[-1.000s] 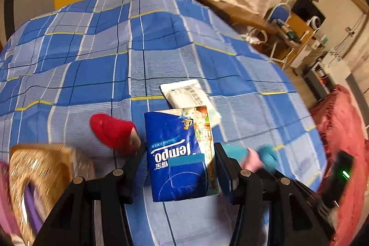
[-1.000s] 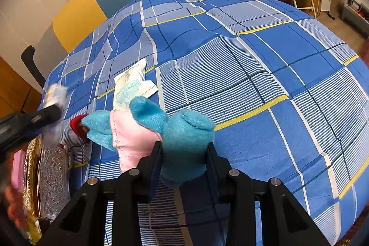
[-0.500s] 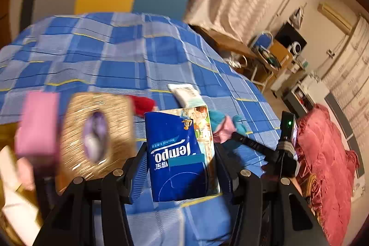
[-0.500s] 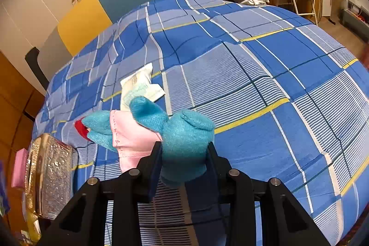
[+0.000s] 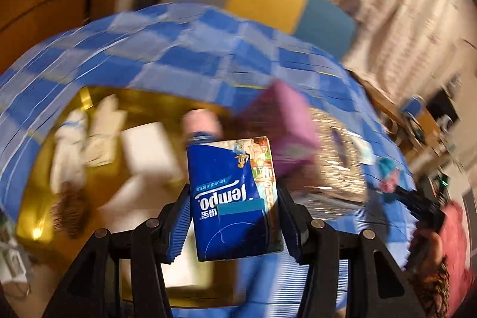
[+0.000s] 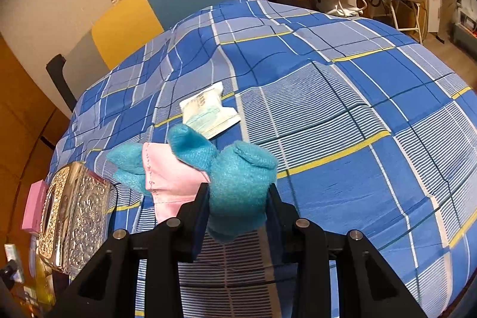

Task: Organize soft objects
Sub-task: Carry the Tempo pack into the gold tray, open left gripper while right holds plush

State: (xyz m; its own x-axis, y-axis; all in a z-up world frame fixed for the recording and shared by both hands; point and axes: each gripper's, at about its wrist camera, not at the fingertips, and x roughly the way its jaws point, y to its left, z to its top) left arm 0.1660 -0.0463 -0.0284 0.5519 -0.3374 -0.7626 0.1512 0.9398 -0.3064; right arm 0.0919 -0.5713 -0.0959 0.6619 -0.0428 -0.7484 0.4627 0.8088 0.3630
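My left gripper (image 5: pixel 234 216) is shut on a blue Tempo tissue pack (image 5: pixel 232 195) and holds it in the air over a gold tray (image 5: pixel 41 210) at the table's left end. The view is blurred by motion. My right gripper (image 6: pixel 237 204) is shut on a teal and pink plush toy (image 6: pixel 235 178) and holds it just above the blue checked tablecloth (image 6: pixel 342 97). A white tissue pack (image 6: pixel 208 112) lies on the cloth beyond the toy. The toy and right gripper also show far right in the left wrist view (image 5: pixel 387 178).
The gold tray holds white packets (image 5: pixel 149 148) and a brown fuzzy item (image 5: pixel 67 213). A silver embossed tissue box (image 6: pixel 71 213) and a pink box (image 6: pixel 34 204) stand left of the toy. A yellow and teal chair (image 6: pixel 155 11) stands behind the table.
My left gripper has swung left with the Tempo pack, from above the cloth to above the gold tray. The right gripper and the toy have barely moved.
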